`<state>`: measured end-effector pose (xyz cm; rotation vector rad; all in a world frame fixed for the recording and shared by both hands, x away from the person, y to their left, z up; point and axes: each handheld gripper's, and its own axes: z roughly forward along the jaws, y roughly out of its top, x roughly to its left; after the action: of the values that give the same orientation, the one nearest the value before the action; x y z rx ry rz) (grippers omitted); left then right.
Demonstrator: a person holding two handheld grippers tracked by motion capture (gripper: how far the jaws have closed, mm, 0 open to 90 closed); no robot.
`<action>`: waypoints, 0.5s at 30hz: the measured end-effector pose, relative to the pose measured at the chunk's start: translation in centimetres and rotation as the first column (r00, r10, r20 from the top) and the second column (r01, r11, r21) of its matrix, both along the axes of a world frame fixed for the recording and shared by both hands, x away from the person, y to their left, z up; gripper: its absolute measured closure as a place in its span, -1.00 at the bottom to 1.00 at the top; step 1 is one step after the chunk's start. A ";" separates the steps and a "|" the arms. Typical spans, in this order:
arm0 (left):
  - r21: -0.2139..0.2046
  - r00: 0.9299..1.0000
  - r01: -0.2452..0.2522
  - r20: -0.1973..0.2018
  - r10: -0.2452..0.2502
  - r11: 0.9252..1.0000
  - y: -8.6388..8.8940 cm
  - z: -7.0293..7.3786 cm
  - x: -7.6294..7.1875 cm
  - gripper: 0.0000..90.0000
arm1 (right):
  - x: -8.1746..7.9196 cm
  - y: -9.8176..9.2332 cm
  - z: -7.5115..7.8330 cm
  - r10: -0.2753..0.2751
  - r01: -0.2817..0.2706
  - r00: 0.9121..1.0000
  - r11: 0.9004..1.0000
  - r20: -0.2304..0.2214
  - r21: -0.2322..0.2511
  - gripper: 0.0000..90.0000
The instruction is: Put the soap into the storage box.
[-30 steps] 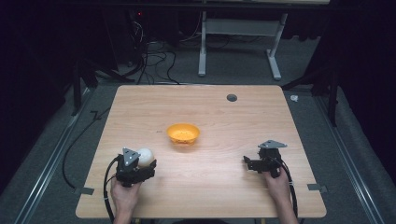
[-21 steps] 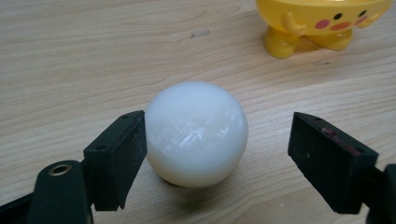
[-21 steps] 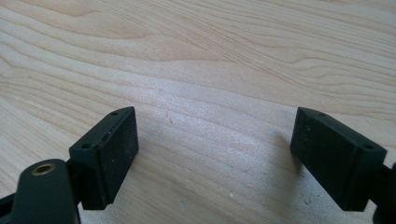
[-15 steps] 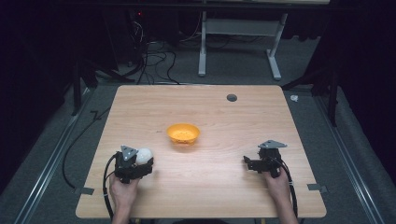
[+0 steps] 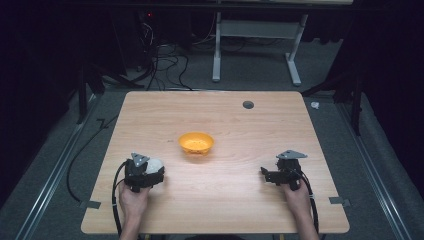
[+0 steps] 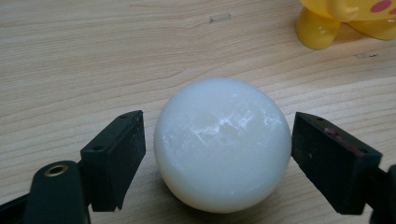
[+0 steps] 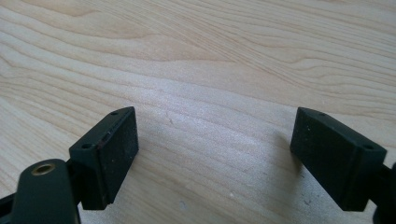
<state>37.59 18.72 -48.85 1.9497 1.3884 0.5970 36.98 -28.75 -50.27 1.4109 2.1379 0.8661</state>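
Left tool (image 6: 217, 154) straddles the white ball (image 6: 223, 144), jaws wide with gaps, lined up to grab; right tool (image 7: 215, 158) idles open, empty.

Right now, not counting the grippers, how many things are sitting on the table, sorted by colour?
White: 1, the ball between the jaws of the left gripper
Orange-yellow: 1, the bowl near the middle of the table
Total: 2
The right gripper has nothing between its jaws.
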 end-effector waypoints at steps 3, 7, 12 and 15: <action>0.002 1.000 -0.001 -0.003 0.001 1.000 0.0 -0.2 0.2 -0.58 | 0.0 0.0 0.0 0.000 0.000 1.000 1.000 0.000 0.000 -0.65; 0.005 1.000 0.001 -0.022 -0.001 1.000 -0.2 -0.6 0.6 -0.58 | 0.0 0.0 0.0 0.000 0.000 1.000 1.000 0.000 0.000 -0.65; 0.010 0.999 0.002 -0.040 -0.002 1.000 -0.4 -1.0 0.9 -0.57 | 0.0 0.0 0.0 0.000 0.000 1.000 1.000 0.000 0.000 -0.65; 0.014 0.999 0.004 -0.043 -0.003 1.000 -0.5 -1.1 1.0 -0.56 | 0.0 0.0 0.0 0.000 0.000 1.000 1.000 0.000 0.000 -0.65</action>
<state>38.58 18.26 -49.99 1.9864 1.4108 0.5677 36.98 -28.75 -50.27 1.4109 2.1378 0.8660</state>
